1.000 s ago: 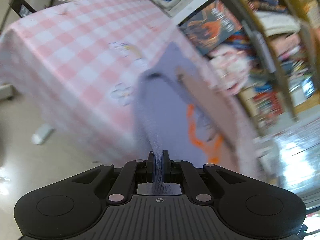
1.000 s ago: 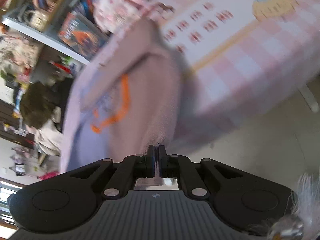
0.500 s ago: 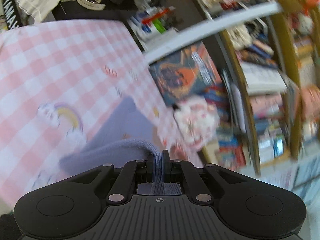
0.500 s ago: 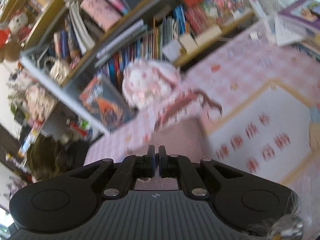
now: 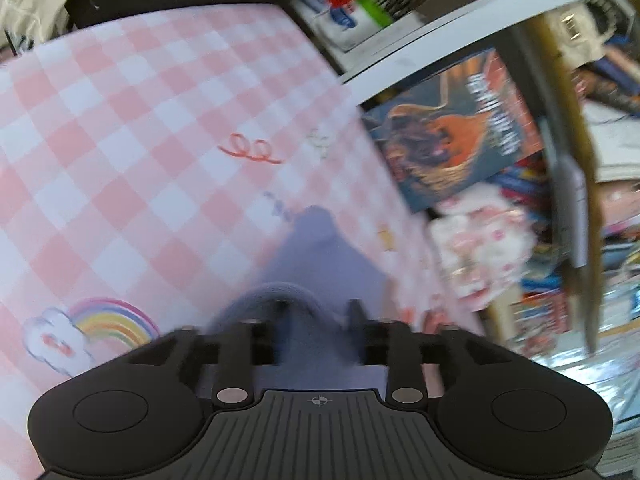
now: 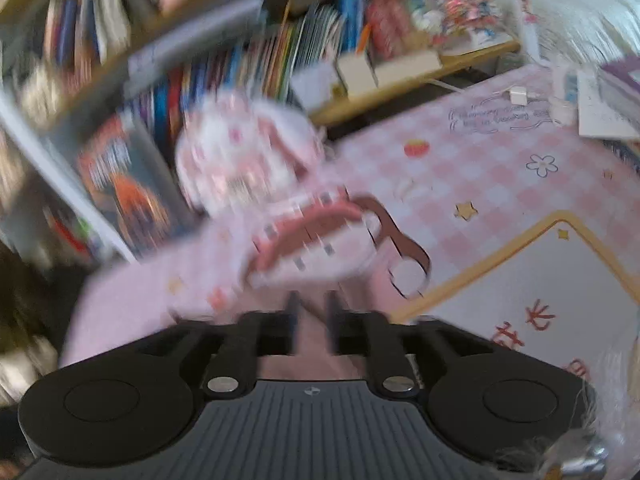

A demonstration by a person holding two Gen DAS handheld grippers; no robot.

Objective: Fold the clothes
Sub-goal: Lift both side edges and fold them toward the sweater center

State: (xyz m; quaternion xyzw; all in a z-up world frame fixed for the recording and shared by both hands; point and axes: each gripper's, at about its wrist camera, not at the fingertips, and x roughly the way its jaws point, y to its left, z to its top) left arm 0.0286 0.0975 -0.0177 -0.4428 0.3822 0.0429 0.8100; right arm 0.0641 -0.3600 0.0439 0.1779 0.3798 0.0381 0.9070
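Note:
A lavender-blue garment [image 5: 320, 256] lies on the pink checked tablecloth [image 5: 120, 140] just ahead of my left gripper [image 5: 318, 312]. That gripper's jaws stand apart, with a rolled hem of the cloth lying loose between them. In the right wrist view the same garment shows pinkish [image 6: 312, 344] under and between the fingers of my right gripper [image 6: 312, 312], whose jaws stand a little apart. Both views are blurred.
A pink and white patterned cloth heap [image 6: 280, 184] lies at the table's far edge, also in the left view [image 5: 480, 248]. Behind it stands a full bookshelf [image 6: 240, 60]. A white charger and papers [image 6: 560, 100] sit at the far right.
Both grippers came down over the table with the garment and have opened; the cloth they pinched now lies loose on the tablecloth.

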